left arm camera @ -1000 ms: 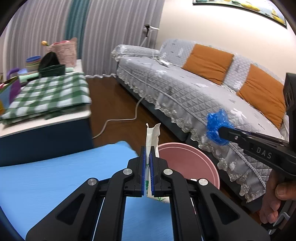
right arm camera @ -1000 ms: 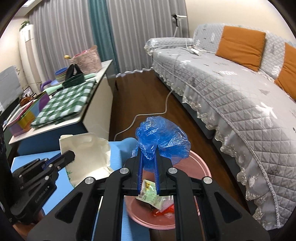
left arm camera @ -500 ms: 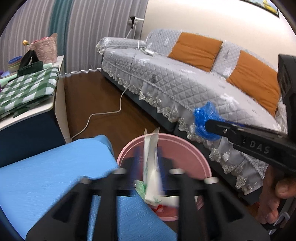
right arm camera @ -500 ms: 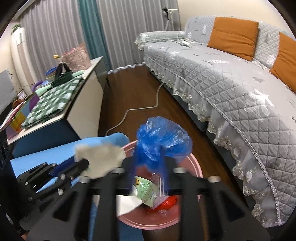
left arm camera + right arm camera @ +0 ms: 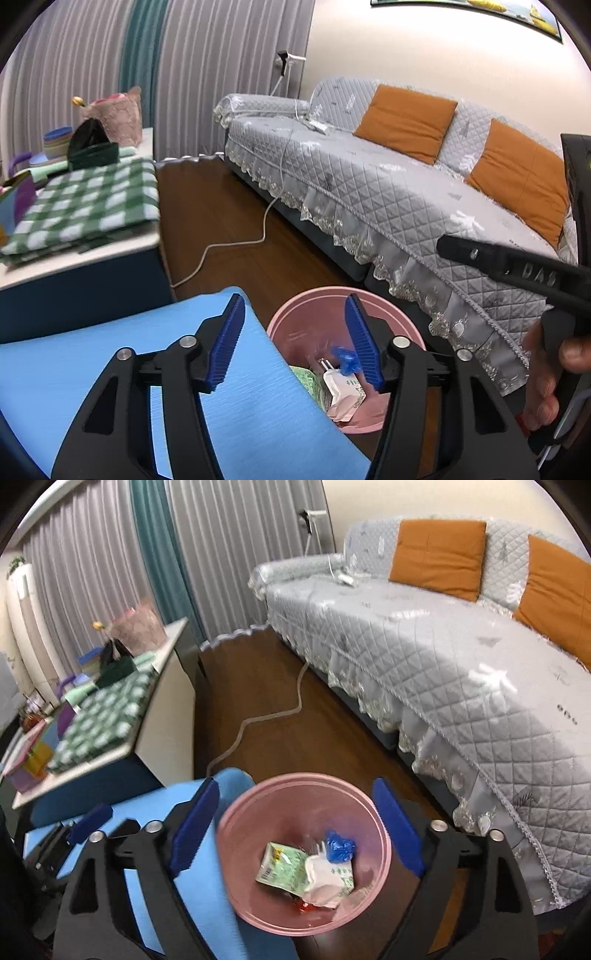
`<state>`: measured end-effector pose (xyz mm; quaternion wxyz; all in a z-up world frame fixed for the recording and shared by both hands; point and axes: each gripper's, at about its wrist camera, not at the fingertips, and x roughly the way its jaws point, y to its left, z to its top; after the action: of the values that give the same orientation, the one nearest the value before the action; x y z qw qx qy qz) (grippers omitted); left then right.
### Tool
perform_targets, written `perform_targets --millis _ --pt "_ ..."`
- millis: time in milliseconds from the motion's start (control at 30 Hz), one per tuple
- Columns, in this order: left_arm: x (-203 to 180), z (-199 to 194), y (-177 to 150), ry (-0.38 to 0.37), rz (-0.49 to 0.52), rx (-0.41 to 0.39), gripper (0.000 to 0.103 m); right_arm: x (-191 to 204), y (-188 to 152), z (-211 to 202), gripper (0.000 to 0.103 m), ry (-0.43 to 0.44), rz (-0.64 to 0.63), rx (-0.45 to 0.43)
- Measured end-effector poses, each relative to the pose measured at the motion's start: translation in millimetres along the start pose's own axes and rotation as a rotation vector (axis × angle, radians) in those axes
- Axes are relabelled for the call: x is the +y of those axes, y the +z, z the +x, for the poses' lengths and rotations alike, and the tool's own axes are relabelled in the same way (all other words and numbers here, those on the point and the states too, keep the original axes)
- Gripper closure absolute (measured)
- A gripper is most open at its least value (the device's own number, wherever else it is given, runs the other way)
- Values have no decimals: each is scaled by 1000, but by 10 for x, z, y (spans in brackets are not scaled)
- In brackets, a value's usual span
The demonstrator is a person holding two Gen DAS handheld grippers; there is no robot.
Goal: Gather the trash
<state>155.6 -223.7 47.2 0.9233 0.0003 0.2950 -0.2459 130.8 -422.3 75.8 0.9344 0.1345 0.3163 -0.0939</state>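
A pink bin (image 5: 258,812) (image 5: 310,299) stands on the floor beside a blue mat (image 5: 92,362) (image 5: 155,812). Inside it lie a blue plastic bag (image 5: 340,845) (image 5: 345,360), a white paper bag (image 5: 325,878) (image 5: 341,393) and a green wrapper (image 5: 282,864). My left gripper (image 5: 295,345) hangs above the bin's near edge, jaws opening, nothing between them. My right gripper (image 5: 295,827) is over the bin, jaws opening wide and empty. In the left wrist view the right gripper's finger (image 5: 498,258) reaches in from the right, held by a hand (image 5: 546,376).
A grey quilted sofa (image 5: 461,635) with orange cushions (image 5: 406,118) runs along the right. A low cabinet (image 5: 74,266) with a green checked cloth (image 5: 85,203) and clutter stands on the left. A white cable (image 5: 229,247) trails over the dark wooden floor (image 5: 280,686).
Both grippers were shut, the left on the white paper bag and the right on the blue plastic bag. Both have opened, and the two bags now lie in the pink bin.
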Motion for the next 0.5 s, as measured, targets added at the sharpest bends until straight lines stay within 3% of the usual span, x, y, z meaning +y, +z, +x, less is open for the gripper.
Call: perform_targets --millis 133,300,500 --pt "27 -307 53 32 -3 -34 29 52 107 -315 8 6 3 -52" --pt "66 -674 102 95 22 -62 23 82 134 -773 5 19 -1 -115" --pt "184 -1179 90 148 -35 -104 21 227 -46 -1129 5 49 -63 -150"
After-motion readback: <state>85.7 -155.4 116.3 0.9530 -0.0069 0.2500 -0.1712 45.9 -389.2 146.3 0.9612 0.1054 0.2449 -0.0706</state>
